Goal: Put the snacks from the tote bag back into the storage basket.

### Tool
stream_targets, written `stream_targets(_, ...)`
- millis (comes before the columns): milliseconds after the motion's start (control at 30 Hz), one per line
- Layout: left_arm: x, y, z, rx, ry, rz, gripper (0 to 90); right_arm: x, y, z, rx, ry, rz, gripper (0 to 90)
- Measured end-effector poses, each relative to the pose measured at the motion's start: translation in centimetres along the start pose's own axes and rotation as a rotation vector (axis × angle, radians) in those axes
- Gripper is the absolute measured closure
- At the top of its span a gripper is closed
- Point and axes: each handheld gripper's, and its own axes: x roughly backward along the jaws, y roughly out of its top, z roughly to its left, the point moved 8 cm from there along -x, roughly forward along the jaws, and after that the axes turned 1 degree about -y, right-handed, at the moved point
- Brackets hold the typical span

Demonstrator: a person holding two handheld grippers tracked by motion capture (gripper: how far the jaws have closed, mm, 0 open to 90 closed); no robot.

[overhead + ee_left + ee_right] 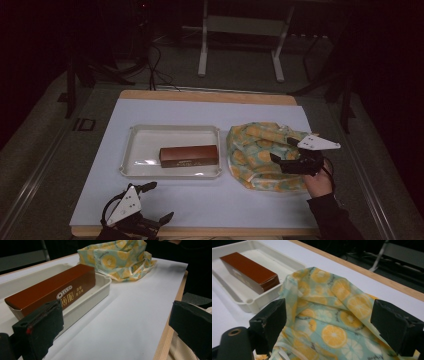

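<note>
Just right of the tray (pixel 128 150) on the tabletop (pixel 200 200), the bag (pixel 255 150) looks light, limp and slippery, best pinched at its bunched rim, where the right gripper (pixel 284 150) hovers, fingers apart.
</note>
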Motion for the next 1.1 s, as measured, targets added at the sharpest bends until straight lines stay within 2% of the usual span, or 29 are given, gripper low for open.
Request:
stream_targets(133,0.0,0.0,0.0,-0.001,0.001,0.003,0.0,0.6,-0.7,-0.2,-0.026,-0.021,-0.016,13.4)
stream_targets(400,-0.1,0.0,0.0,-0.004,-0.001,0.004,0.0,1.5,-3.2,0.0,-0.038,-0.070,0.008,13.4)
stream_targets(533,-0.1,0.0,0.0,-0.006,-0.002,0.006,0.0,2.2,-4.0,-0.2,-0.066,-0.105,-0.017,13.4)
stream_targets(767,-0.1,0.0,-0.1,-0.008,-0.006,0.006,0.0,3.0,-5.8,-0.3,-0.079,-0.149,-0.007,13.4)
stream_targets(1100,-0.2,0.0,-0.2,-0.011,-0.011,0.008,0.0,4.3,-7.1,-0.1,-0.087,-0.196,-0.032,13.3)
